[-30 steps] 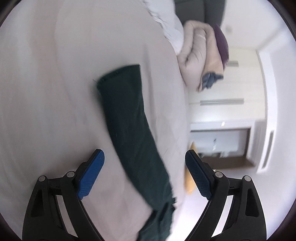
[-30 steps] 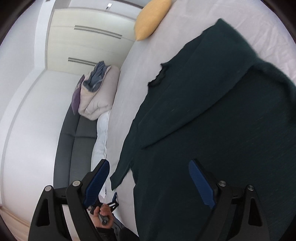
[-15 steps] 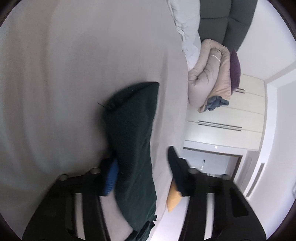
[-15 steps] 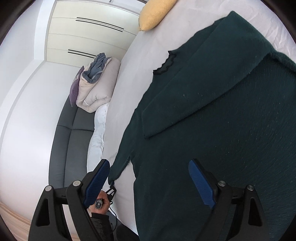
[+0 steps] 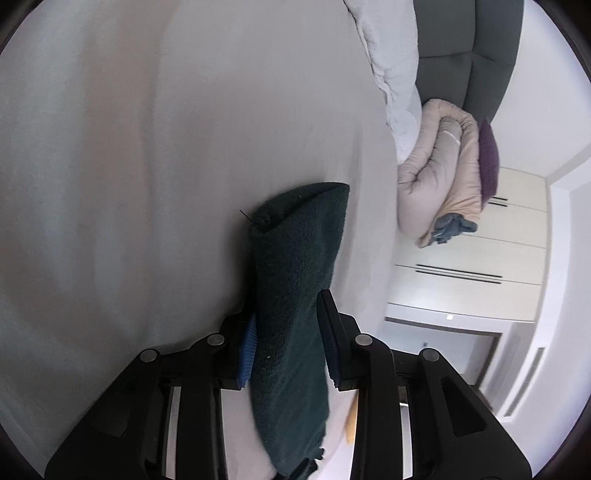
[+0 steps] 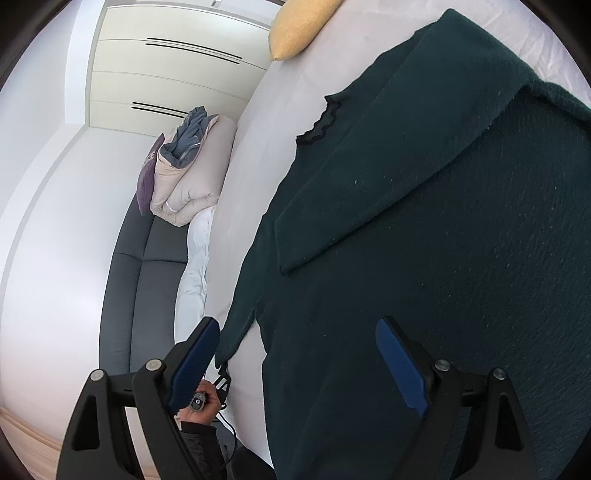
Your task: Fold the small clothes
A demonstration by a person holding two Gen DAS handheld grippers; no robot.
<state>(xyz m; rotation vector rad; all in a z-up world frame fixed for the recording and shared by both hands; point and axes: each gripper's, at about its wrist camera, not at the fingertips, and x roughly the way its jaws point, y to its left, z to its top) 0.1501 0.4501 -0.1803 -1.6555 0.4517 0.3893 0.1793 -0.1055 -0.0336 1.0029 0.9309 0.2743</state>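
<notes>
The left tool (image 5: 286, 345) has just been closing, and its two blue pads now pinch one dark green sleeve (image 5: 295, 266) lying on the pale bed (image 5: 129, 166). The right tool (image 6: 299, 363) hangs wide open and empty over the one green garment (image 6: 443, 240) spread on the bed. Farther off lie one yellow cushion (image 6: 299, 27) and one rolled beige duvet (image 6: 188, 184).
</notes>
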